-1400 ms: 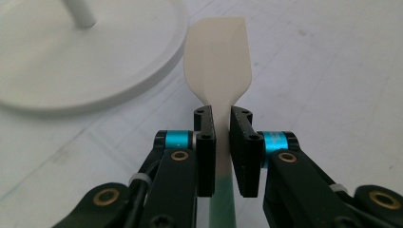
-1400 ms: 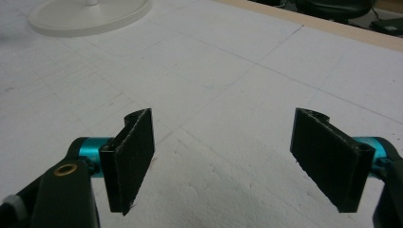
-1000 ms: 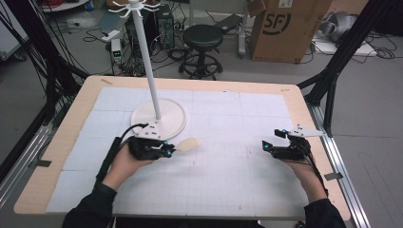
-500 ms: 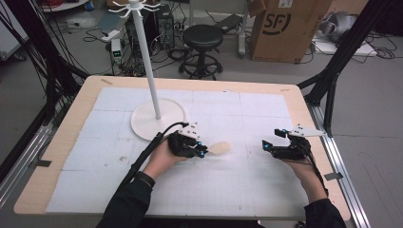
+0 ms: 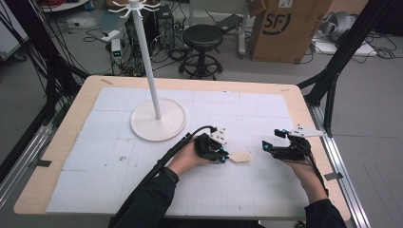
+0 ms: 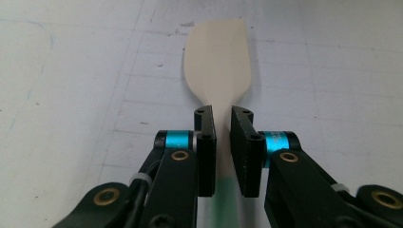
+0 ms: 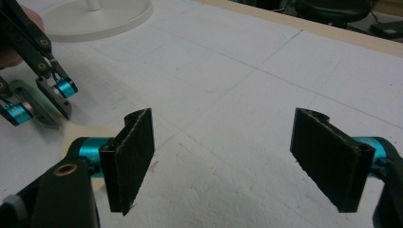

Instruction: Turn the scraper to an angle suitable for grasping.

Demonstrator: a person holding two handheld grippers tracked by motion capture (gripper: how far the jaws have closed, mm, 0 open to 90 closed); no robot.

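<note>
- High view: left gripper (image 5: pixel 222 155) carries spatula (image 5: pixel 240 156) at 3 o'clock of stand (image 5: pixel 158 118); right gripper (image 5: pixel 267 148) near.
- Left gripper view: jaws pinch neck; blade (image 6: pixel 218 61) at 12, looks light, bendy.
- Right gripper view: jaws spread, empty; take the stiffer handle (image 7: pixel 23 97).

**Even indoor light, soft detail**

The high view is evenly lit from overhead and the white table mat (image 5: pixel 247 118) is bright without glare; detail is soft and slightly grainy. The stand (image 5: pixel 157 124) casts only a faint shadow. In the left gripper view the near jaws are sharp while the spatula (image 6: pixel 219 66) blurs mildly farther off. The right gripper view is dimmer, with its background out of focus.
</note>
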